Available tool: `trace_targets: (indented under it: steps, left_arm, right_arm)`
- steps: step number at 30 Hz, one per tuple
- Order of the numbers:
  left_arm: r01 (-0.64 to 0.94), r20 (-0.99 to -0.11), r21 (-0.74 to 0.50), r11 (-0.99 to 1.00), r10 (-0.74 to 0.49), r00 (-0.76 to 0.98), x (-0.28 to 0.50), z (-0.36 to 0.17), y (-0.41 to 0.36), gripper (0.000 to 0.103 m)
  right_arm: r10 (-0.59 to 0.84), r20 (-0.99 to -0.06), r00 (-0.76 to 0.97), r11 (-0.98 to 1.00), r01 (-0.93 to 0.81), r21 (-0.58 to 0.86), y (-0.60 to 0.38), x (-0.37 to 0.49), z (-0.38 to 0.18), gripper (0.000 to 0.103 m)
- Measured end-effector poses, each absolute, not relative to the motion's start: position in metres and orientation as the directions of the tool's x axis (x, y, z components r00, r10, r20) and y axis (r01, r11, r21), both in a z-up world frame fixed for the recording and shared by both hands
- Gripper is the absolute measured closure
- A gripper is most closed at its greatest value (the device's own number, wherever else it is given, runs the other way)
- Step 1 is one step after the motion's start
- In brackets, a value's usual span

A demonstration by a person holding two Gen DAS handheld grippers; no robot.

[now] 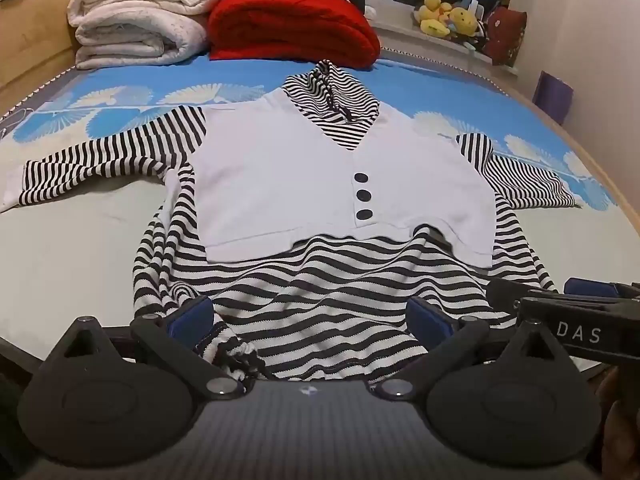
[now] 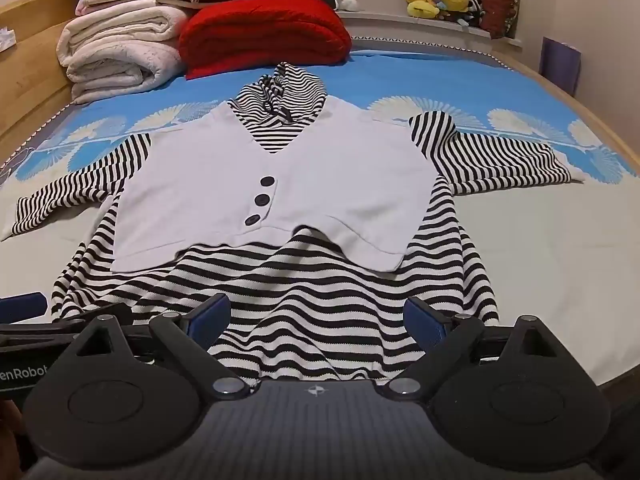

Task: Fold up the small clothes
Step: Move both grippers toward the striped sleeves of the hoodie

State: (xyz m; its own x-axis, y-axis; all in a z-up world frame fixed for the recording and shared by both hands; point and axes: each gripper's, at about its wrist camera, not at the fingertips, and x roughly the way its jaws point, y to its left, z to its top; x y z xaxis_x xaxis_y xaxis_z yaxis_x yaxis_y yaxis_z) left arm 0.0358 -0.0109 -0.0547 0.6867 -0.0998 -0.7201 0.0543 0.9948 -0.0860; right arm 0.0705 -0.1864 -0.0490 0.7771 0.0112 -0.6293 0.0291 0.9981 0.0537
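Note:
A small striped hooded top point(image 1: 312, 300) point(image 2: 320, 292) with a white vest front point(image 1: 280, 176) point(image 2: 340, 184) and three dark buttons lies flat on the bed, face up, both sleeves spread out sideways. My left gripper point(image 1: 310, 316) hovers open over the lower hem, blue pads wide apart, the bunched left part of the hem lying loose between them. My right gripper point(image 2: 318, 320) is open too, over the right part of the hem, which lies between its pads ungripped. The two grippers sit side by side; each shows at the edge of the other's view.
Folded white blankets point(image 1: 136, 24) point(image 2: 116, 52) and a red blanket point(image 1: 292, 28) point(image 2: 264, 32) are stacked at the far end of the bed point(image 1: 60, 248). Plush toys point(image 1: 448, 16) sit on the window sill. A wooden bed frame point(image 2: 28, 80) runs along the left; a wall rises on the right.

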Motion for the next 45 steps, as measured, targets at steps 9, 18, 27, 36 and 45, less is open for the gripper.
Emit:
trace_targets:
  steps: [9,18,27,36,45]
  left_arm:
    - [0.054,-0.721,-0.085,0.995,-0.099,0.686,0.036,-0.056,-0.012,0.001]
    - [0.050,-0.725,-0.085,0.995,-0.096,0.682,0.037,-0.057,-0.011,0.001]
    - [0.043,-0.727,-0.087,0.995,-0.092,0.680,0.038,-0.058,-0.009,0.001]
    - [-0.165,-0.810,-0.045,0.985,0.061,0.583,0.087,-0.077,0.041,0.002]
    - [-0.300,-0.905,-0.023,0.954,0.108,0.412,0.116,-0.125,0.102,0.070]
  right_arm:
    - [0.013,-0.628,0.778,0.998,0.026,0.053,-0.187,0.070,-0.049,0.010]
    - [0.011,-0.629,0.777,0.998,0.028,0.052,-0.189,0.072,-0.051,0.010]
    - [-0.007,-0.629,0.778,0.998,0.046,0.046,-0.190,0.073,-0.055,0.010]
    - [-0.204,-0.590,0.781,0.960,0.278,0.036,-0.243,0.097,-0.063,0.012]
    - [-0.211,-0.823,0.528,0.867,0.489,0.092,-0.302,0.106,-0.116,0.049]
